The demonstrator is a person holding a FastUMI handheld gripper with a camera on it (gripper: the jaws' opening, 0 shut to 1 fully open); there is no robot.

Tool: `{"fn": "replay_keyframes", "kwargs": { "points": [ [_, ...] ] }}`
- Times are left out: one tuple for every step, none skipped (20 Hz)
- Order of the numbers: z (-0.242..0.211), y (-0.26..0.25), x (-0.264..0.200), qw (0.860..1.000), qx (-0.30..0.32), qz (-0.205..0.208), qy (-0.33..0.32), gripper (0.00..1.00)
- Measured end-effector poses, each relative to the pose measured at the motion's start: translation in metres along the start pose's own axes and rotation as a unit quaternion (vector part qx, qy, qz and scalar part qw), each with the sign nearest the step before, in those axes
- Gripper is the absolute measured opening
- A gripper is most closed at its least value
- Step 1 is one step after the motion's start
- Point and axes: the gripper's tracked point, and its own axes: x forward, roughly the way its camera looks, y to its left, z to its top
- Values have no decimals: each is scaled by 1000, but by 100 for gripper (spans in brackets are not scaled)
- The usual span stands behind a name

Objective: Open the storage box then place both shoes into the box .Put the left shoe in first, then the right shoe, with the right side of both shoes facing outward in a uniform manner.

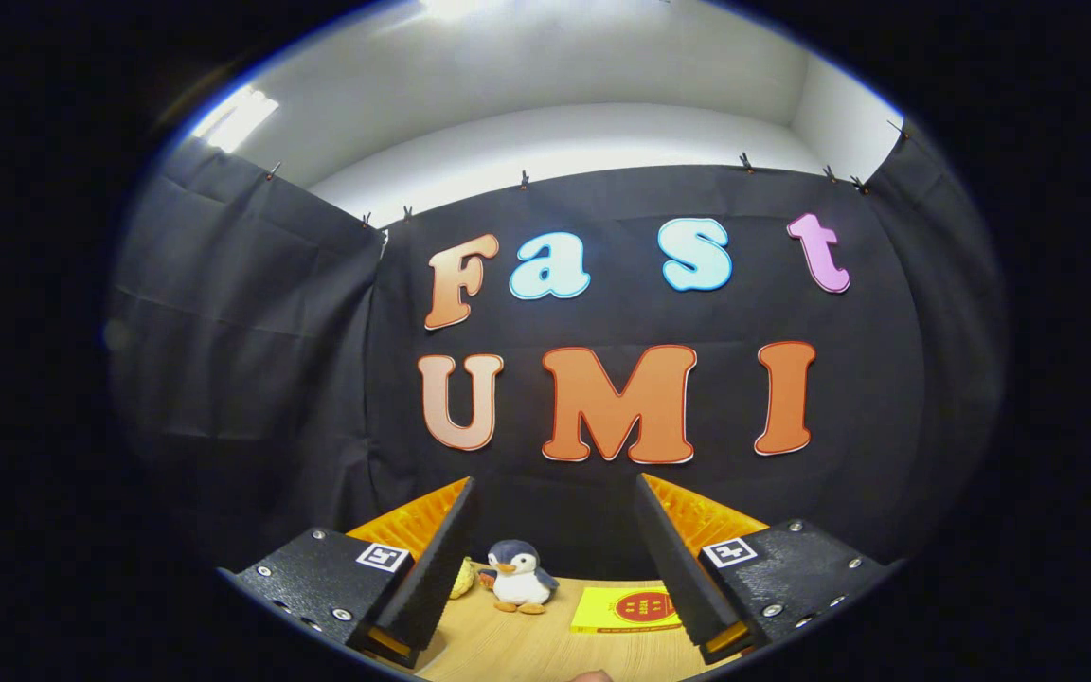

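My gripper (555,497) is held up high and level, facing the booth's black cloth wall. Its two fingers (437,568) stand wide apart with nothing between them, so it is open. Low between the fingers I see a strip of the light wooden table (508,649). No part of a storage box or a shoe is visible from this angle.
A small plush penguin (517,578) stands on the table between the fingers, near the wall. A yellowish soft item (460,578) lies just left of it, partly hidden by the left finger. A yellow card with a red disc (626,609) lies flat to the penguin's right.
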Motion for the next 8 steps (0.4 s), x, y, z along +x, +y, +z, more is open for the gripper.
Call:
{"fn": "replay_keyframes", "kwargs": {
  "points": [
    [0,-2,0,1000,-8,-4,-3,97],
    [0,-2,-1,1000,-9,-6,-4,97],
    [0,2,-3,1000,-7,-2,-4,97],
    [0,4,-4,1000,-4,1,-3,97],
    [0,3,-5,1000,-2,2,0,97],
    [-1,0,-5,1000,-2,0,1,97],
    [0,-3,-7,1000,-3,-2,1,97],
    [2,-6,-8,1000,-5,-7,1,97]
  ]
}}
